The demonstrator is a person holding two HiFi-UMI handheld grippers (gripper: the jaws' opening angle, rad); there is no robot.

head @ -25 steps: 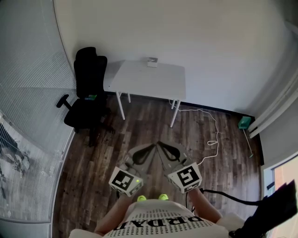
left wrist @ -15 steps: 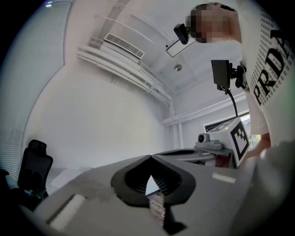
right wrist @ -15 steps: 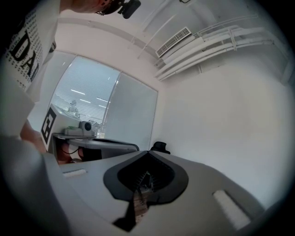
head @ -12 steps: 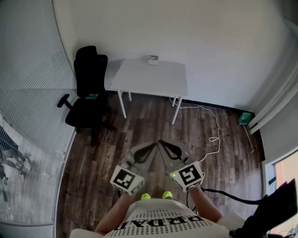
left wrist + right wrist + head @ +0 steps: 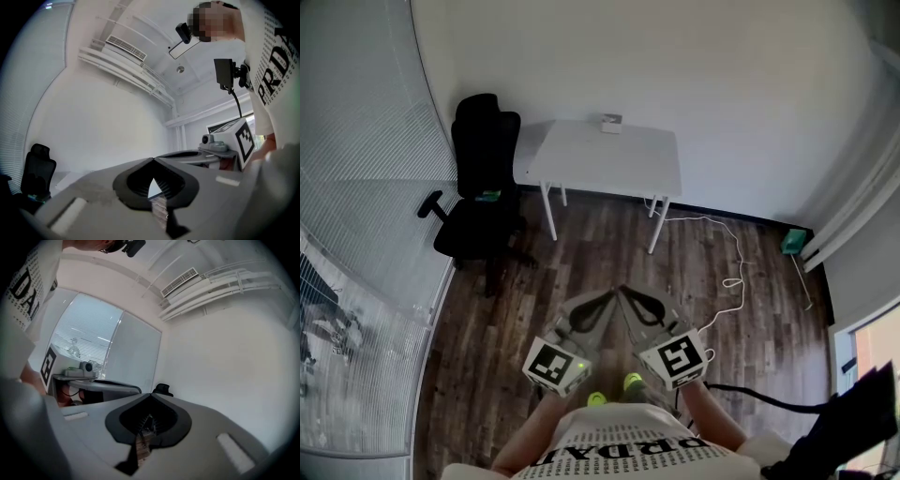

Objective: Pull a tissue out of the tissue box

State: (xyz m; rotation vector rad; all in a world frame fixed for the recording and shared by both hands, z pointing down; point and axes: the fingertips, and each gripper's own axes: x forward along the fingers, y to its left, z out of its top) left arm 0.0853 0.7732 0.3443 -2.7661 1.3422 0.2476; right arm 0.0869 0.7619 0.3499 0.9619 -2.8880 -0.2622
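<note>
Only the head view takes in the tissue box (image 5: 611, 123), at the far edge of the white worktop (image 5: 609, 164), upper centre of frame. Each gripper view shows its own jaws: left tool (image 5: 152, 159) and right tool (image 5: 150, 394) are both closed, tips touching, empty.

Small boxy item (image 5: 611, 124) at the white table's (image 5: 600, 164) far edge, 12 o'clock in head view: too small to ID. Black object (image 5: 853, 422) at 4 o'clock is cut off by the frame edge, and the person's shirt (image 5: 623, 452) is cropped at 6 o'clock. Green item (image 5: 485, 196) on the office chair (image 5: 483, 141) seat, 10 o'clock: can't tell what.
</note>
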